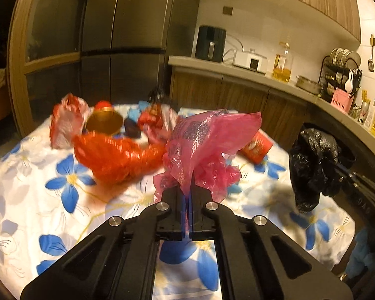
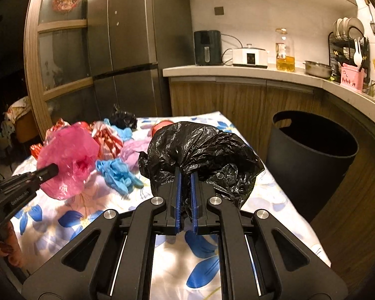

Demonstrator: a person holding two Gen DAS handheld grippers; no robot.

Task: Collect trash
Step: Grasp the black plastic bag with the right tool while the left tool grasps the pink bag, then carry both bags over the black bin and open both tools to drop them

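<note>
My left gripper [image 1: 187,187] is shut on a crumpled pink plastic bag [image 1: 207,140], held just above the table; the same pink bag [image 2: 67,160] and left gripper [image 2: 53,168] show at the left of the right wrist view. My right gripper [image 2: 185,175] is shut on a crumpled black plastic bag [image 2: 202,150], which bulges over its fingers; the same black bag [image 1: 312,165] hangs at the right in the left wrist view. A black trash bin [image 2: 310,155] stands open on the floor to the right of the table.
On the flower-print tablecloth [image 1: 50,200] lie an orange wrapper [image 1: 117,155], a gold bowl [image 1: 103,123], a red packet [image 1: 257,147], blue gloves [image 2: 117,172], striped wrappers [image 2: 107,140] and another black bag [image 2: 123,118]. The kitchen counter [image 2: 250,72] and fridge [image 2: 127,50] stand behind.
</note>
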